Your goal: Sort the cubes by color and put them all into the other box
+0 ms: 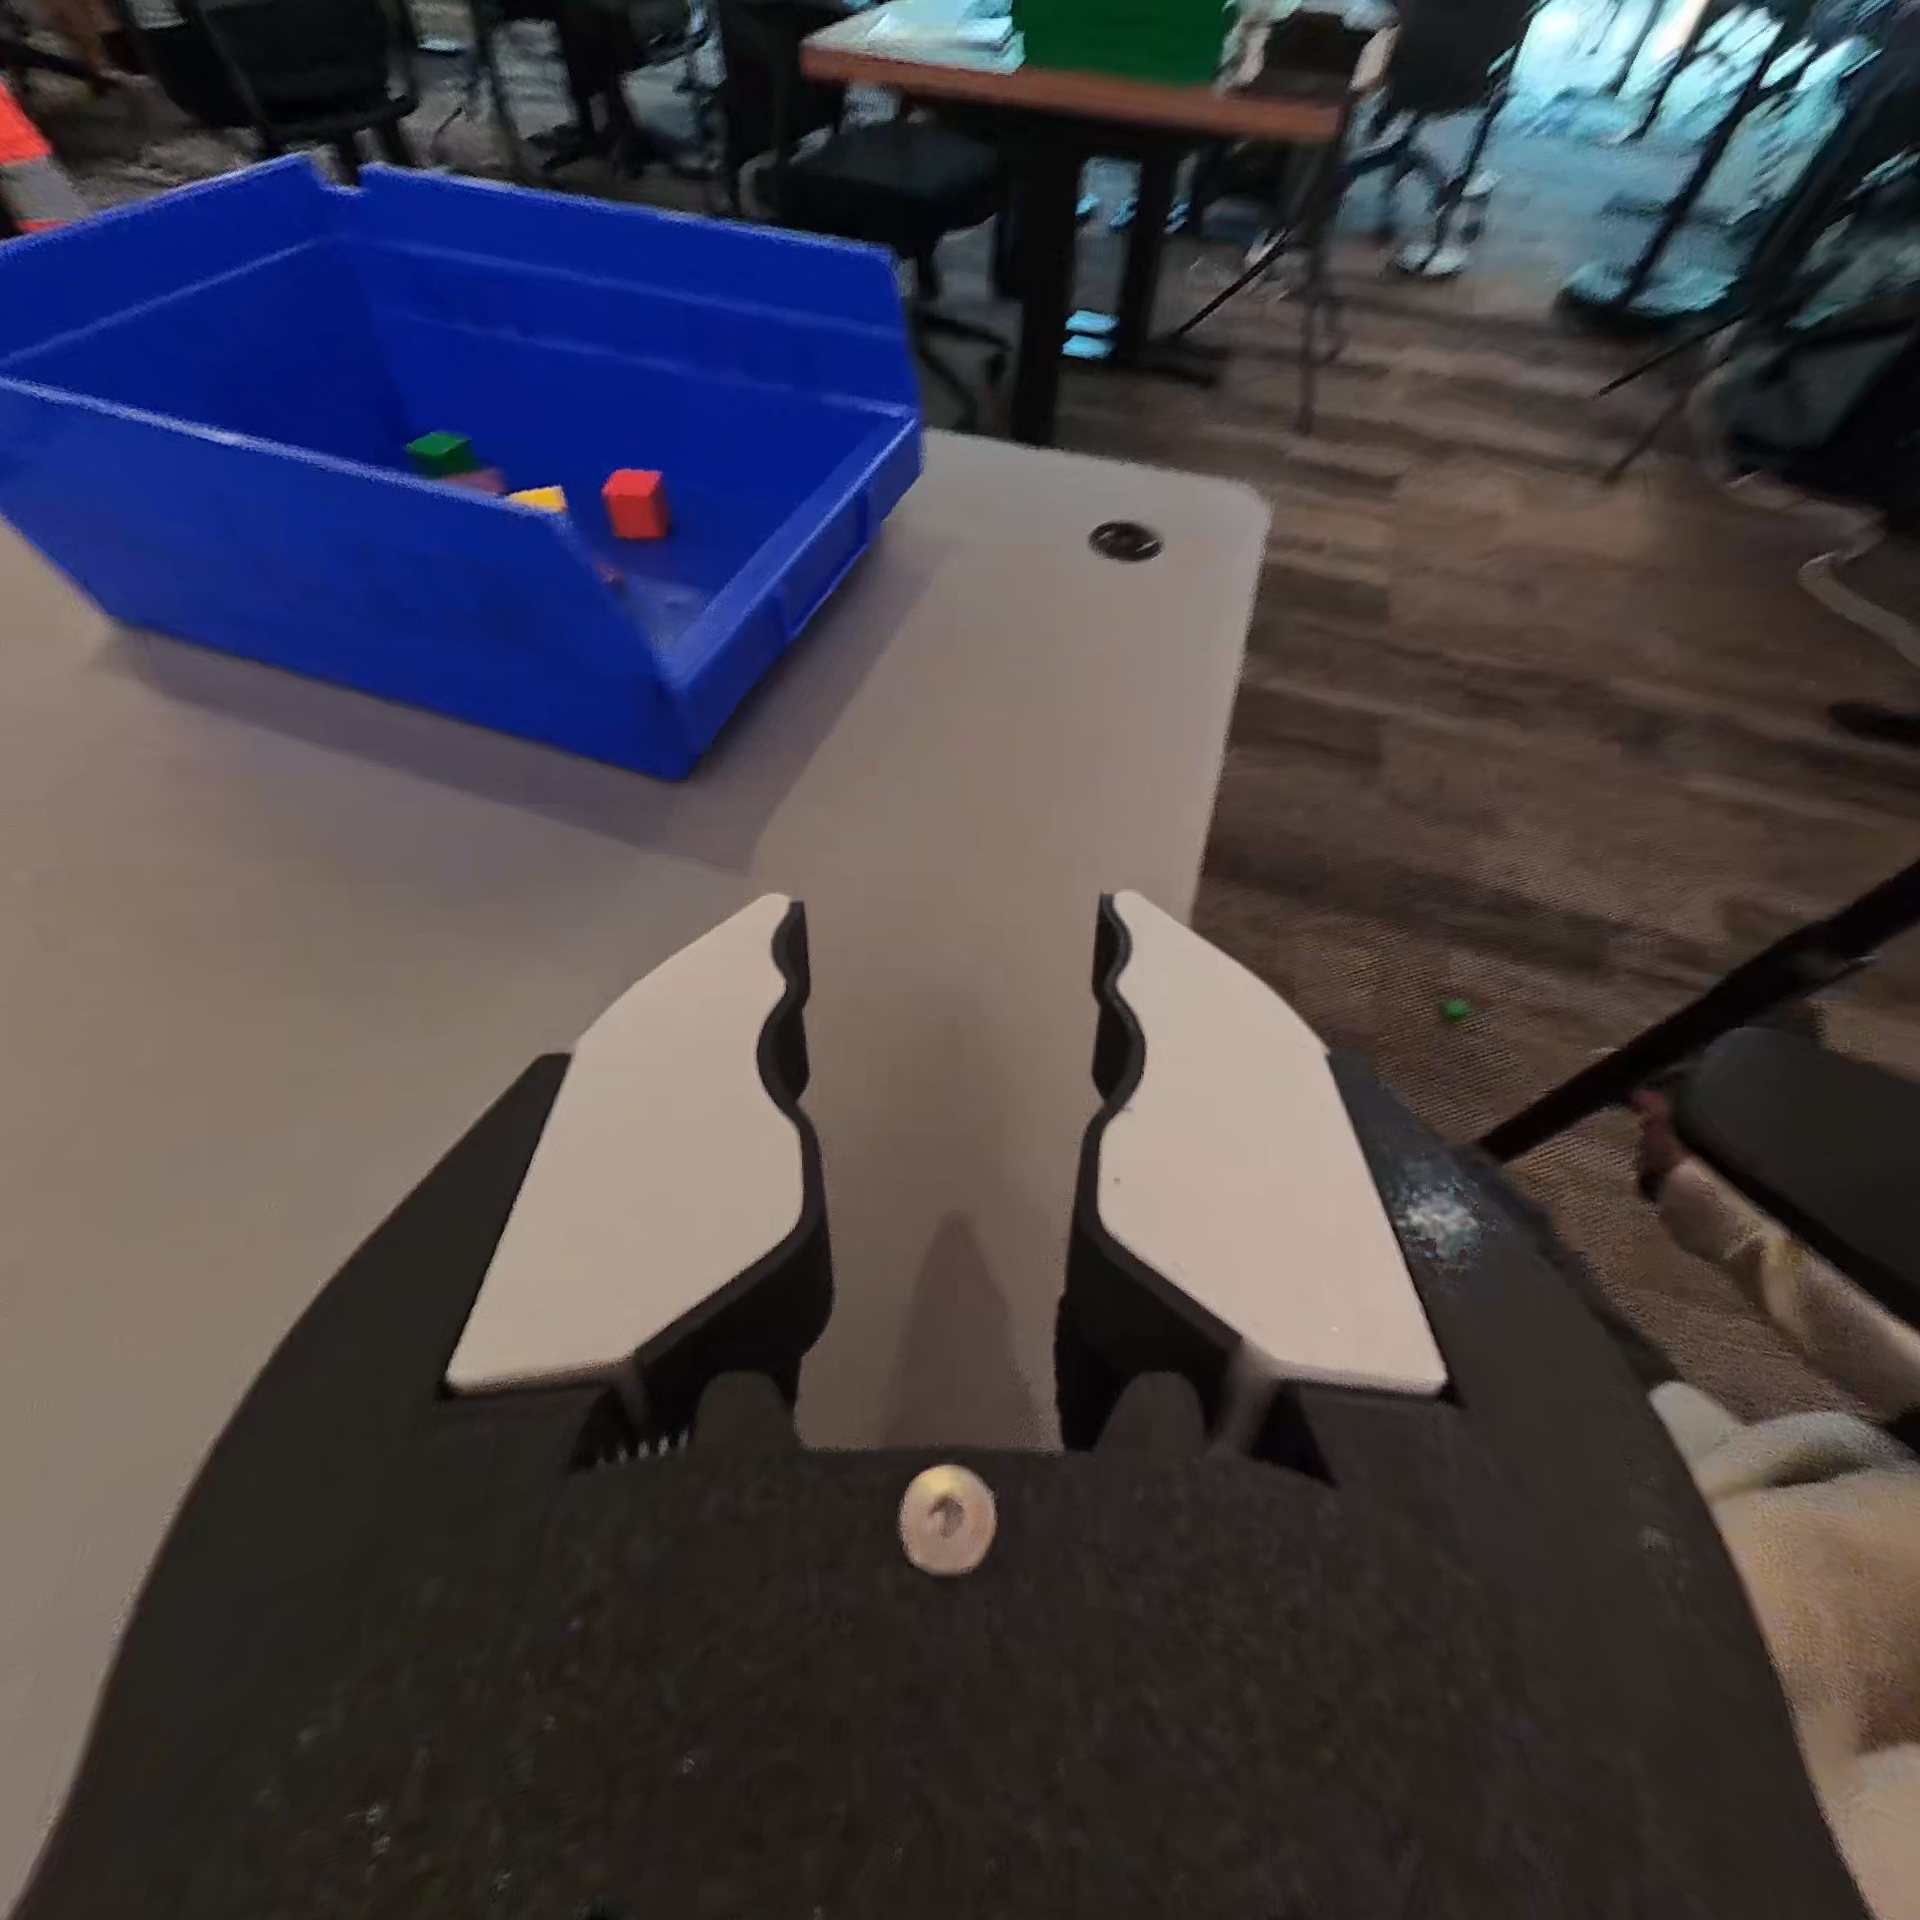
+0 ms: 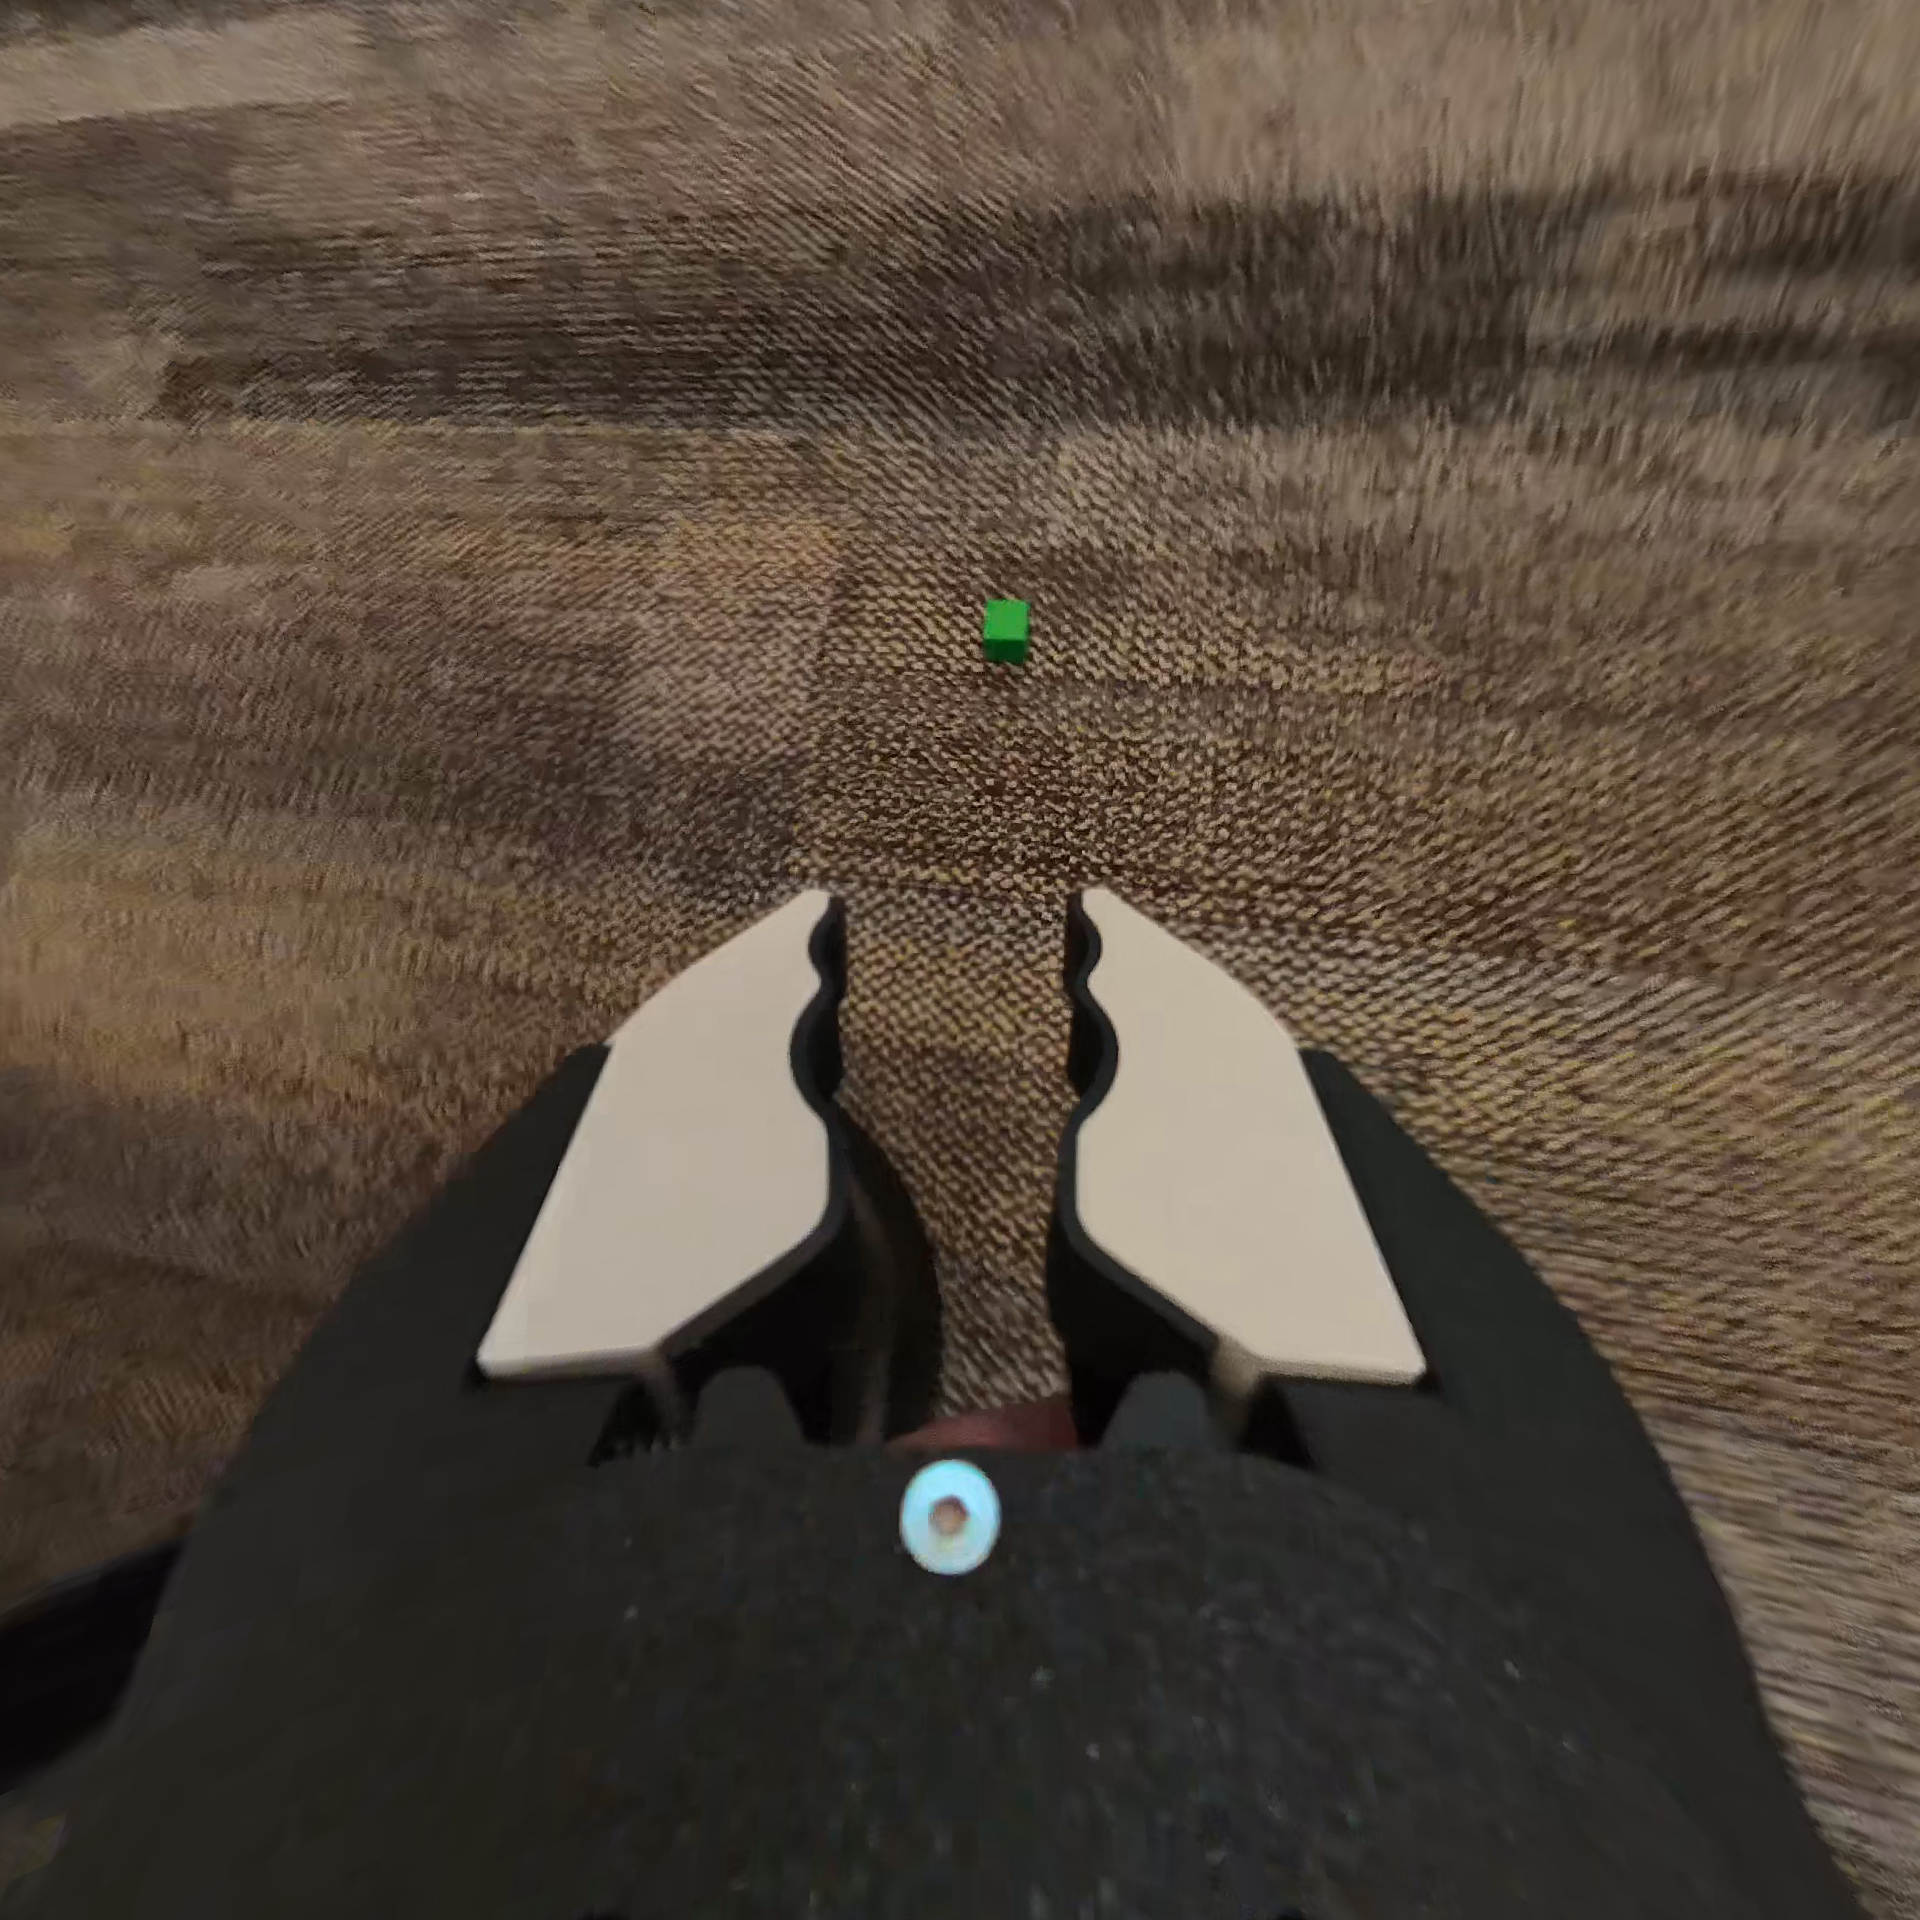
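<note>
A blue box [image 1: 312, 582] stands on the grey table [image 1: 312, 987] at the upper left of the left wrist view. Inside it lie a red cube [image 1: 636, 504], a green cube [image 1: 441, 453], a yellow cube [image 1: 540, 500] and a purple one [image 1: 478, 481], partly hidden by the box wall. My left gripper [image 1: 951, 914] is open and empty above the table near its right edge. A small green cube [image 2: 1005, 631] lies on the brown carpet, also tiny in the left wrist view [image 1: 1457, 1008]. My right gripper [image 2: 954, 909] is open and empty, pointing down at the carpet short of that cube.
The table has a round cable hole [image 1: 1124, 541] near its far right corner. Beyond it stand a brown desk [image 1: 1070, 104], chairs and dark stands. A black rod [image 1: 1714, 1018] and a pale sleeve [image 1: 1766, 1455] are at the right. My hands' fingertips stand some 95 cm from each other.
</note>
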### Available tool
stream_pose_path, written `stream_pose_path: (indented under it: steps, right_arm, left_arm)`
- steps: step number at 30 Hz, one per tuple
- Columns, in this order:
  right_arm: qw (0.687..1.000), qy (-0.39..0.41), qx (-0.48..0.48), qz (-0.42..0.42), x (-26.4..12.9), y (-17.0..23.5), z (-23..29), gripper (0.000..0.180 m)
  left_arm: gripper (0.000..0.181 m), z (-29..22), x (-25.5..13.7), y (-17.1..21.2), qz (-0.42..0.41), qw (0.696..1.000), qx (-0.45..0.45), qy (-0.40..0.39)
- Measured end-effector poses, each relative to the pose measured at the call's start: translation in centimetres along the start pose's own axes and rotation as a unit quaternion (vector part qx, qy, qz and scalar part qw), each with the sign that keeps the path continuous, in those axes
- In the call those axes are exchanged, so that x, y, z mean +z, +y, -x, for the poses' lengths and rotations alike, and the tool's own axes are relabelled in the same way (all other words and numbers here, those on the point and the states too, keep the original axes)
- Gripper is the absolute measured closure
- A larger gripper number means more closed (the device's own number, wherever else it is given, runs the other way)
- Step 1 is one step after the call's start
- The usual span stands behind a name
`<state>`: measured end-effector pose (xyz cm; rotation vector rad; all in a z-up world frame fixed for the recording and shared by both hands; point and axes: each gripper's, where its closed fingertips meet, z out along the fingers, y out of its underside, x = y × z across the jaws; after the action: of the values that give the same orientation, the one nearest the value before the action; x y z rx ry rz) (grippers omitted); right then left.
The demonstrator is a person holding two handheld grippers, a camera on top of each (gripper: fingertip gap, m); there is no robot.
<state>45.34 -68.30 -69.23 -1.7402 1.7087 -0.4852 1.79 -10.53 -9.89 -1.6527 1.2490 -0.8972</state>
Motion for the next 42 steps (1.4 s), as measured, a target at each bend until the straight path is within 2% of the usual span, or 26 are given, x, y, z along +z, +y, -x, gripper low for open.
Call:
stream_pose_path:
  steps: [2, 6, 10, 13, 16, 18, 21, 23, 25, 26, 28, 30, 32, 35, 38, 42]
  right_arm:
    - [0.999, 0.000, 0.048, 0.013, 4.1, 0.6, -0.3, 0.136]
    - [0.997, 0.011, 0.057, 0.053, 11.7, 1.4, -0.1, 0.128]
    - [0.993, 0.025, 0.082, 0.087, 17.5, 1.3, -0.1, 0.124]
    - [0.989, 0.041, 0.078, 0.119, 20.9, 1.5, -0.7, 0.122]
    - [0.987, 0.058, 0.065, 0.134, 23.8, 1.2, -1.3, 0.122]
    - [0.984, 0.064, 0.076, 0.150, 25.8, 1.0, -1.5, 0.124]
    - [0.980, 0.070, 0.067, 0.172, 27.9, 0.8, -1.3, 0.129]
    - [0.972, 0.116, 0.053, 0.197, 28.6, 1.3, -2.4, 0.137]
    - [0.967, 0.098, 0.071, 0.223, 29.5, 2.2, -1.5, 0.139]
    - [0.969, 0.118, 0.050, 0.213, 29.6, 2.0, -2.0, 0.151]
    - [0.969, 0.118, 0.032, 0.216, 29.6, 2.0, -2.1, 0.156]
    - [0.972, 0.117, 0.039, 0.198, 28.6, 1.8, -2.9, 0.157]
    - [0.984, 0.095, 0.085, 0.123, 26.7, 0.6, -3.6, 0.157]
    - [0.993, 0.042, 0.108, -0.003, 20.5, -1.5, -4.7, 0.157]
    - [0.990, 0.003, 0.099, -0.100, 10.7, -2.4, -6.0, 0.157]
    - [0.978, -0.059, 0.051, -0.192, -5.8, -4.6, -5.1, 0.157]
  left_arm:
    - [0.131, 1.1, -0.9, 0.6, 0.026, 0.998, 0.010, -0.049]
    - [0.131, 3.3, -3.7, 2.5, 0.081, 0.988, -0.015, -0.130]
    - [0.134, 5.9, -7.2, 4.2, 0.116, 0.970, -0.055, -0.208]
    - [0.134, 8.7, -10.3, 5.6, 0.170, 0.946, -0.046, -0.274]
    - [0.134, 11.7, -13.9, 7.1, 0.248, 0.907, -0.004, -0.339]
    - [0.135, 13.1, -15.7, 7.3, 0.270, 0.888, 0.003, -0.372]
    - [0.135, 13.9, -16.2, 6.9, 0.282, 0.878, -0.002, -0.386]
    - [0.135, 14.0, -15.6, 6.6, 0.305, 0.870, 0.019, -0.386]
    - [0.135, 13.8, -14.3, 6.0, 0.320, 0.867, 0.045, -0.379]
    - [0.135, 13.6, -13.4, 5.6, 0.322, 0.867, 0.058, -0.376]
    - [0.135, 13.1, -11.4, 4.9, 0.322, 0.871, 0.082, -0.362]
    - [0.137, 12.4, -9.7, 4.7, 0.324, 0.873, 0.108, -0.349]
    - [0.139, 11.8, -8.4, 4.9, 0.320, 0.877, 0.124, -0.337]
    - [0.143, 11.2, -7.1, 5.5, 0.297, 0.892, 0.114, -0.321]
    - [0.145, 10.6, -5.9, 5.9, 0.264, 0.914, 0.088, -0.297]
    - [0.145, 10.1, -5.2, 5.4, 0.212, 0.937, 0.075, -0.266]
